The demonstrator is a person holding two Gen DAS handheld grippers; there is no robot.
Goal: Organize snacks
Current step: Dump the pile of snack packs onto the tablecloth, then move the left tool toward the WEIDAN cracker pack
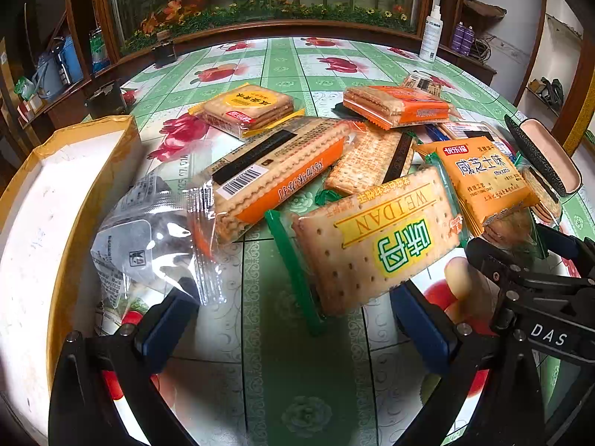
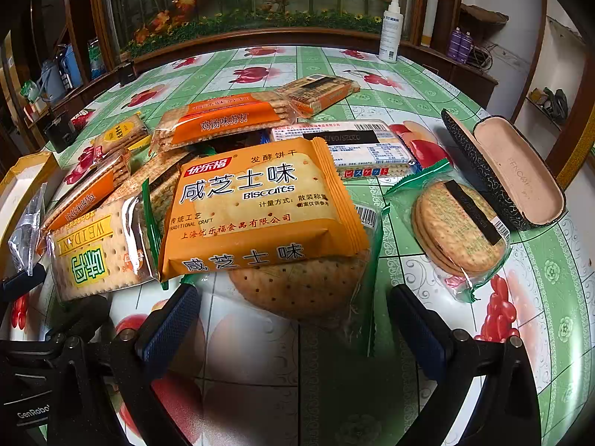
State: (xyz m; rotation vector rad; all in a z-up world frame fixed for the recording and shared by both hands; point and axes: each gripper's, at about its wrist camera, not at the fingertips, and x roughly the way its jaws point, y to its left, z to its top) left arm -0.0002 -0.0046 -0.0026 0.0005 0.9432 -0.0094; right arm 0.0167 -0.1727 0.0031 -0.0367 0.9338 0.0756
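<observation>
Orange cheese pack [image 2: 260, 208]: 1 | round-biscuit packs [image 2: 459, 228]: 2 | box [image 1: 55, 200]: 1

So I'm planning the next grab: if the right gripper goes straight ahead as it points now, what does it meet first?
Most likely the round cracker pack lying under the orange cheese biscuit pack. The right gripper is open with that pack just ahead between its fingers, though depth is hard to judge.

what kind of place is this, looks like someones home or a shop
Most likely a home, probably a dining or living room. The biscuit packs lie on a table with a green fruit-print cover, a wooden cabinet with artificial flowers stands behind it, and an open glasses case sits beside the snacks.
</observation>
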